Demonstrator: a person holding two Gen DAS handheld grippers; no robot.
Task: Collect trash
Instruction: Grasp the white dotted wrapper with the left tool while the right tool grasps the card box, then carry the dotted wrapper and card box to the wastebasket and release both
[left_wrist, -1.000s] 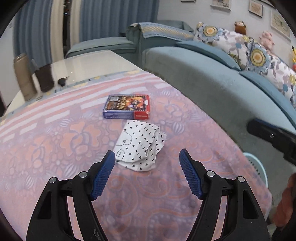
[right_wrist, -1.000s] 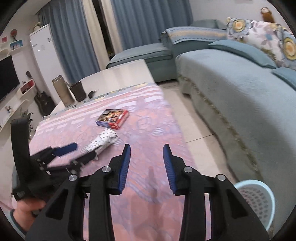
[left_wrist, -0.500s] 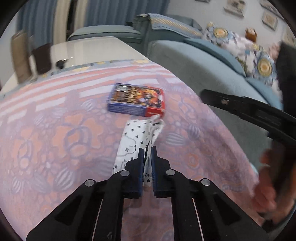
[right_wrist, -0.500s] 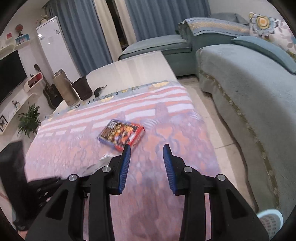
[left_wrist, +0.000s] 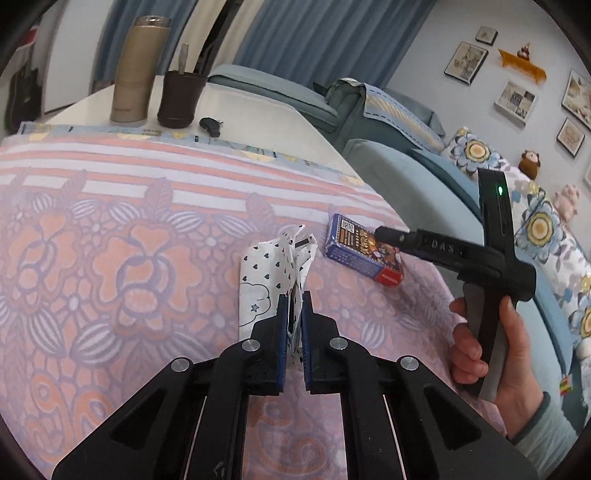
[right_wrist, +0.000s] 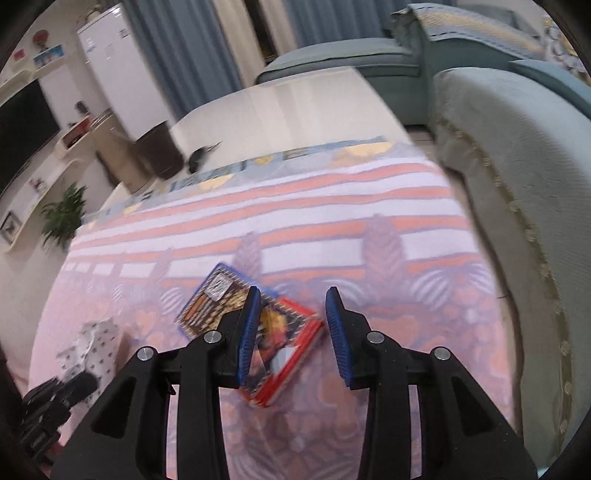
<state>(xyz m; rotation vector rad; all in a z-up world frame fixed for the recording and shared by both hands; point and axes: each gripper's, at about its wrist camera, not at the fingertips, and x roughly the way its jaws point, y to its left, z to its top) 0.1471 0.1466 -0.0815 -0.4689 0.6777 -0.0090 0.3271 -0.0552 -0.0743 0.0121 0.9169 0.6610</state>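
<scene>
Left wrist view: left tongs (left_wrist: 294, 314) pinch the dotted wrapper (left_wrist: 273, 273) beside the card box (left_wrist: 364, 251); right tongs (right_wrist: 291, 332), opening, straddle that box's corner without touching.

On the tabletop (left_wrist: 110, 258): one crumpled spotted wrapper (left_wrist: 275, 266), one blue-and-red card box (left_wrist: 364, 254), one tan tumbler (left_wrist: 138, 70), one dark brown cup (left_wrist: 181, 98), one black key fob (left_wrist: 210, 126). Two hand-held grippers: left (left_wrist: 294, 317), right (right_wrist: 291, 332).

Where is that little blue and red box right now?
The blue and red box lies flat on the flowered tablecloth, just right of the crumpled dotted wrapper, under the right tongs, whose jaws are opening above it.
</scene>
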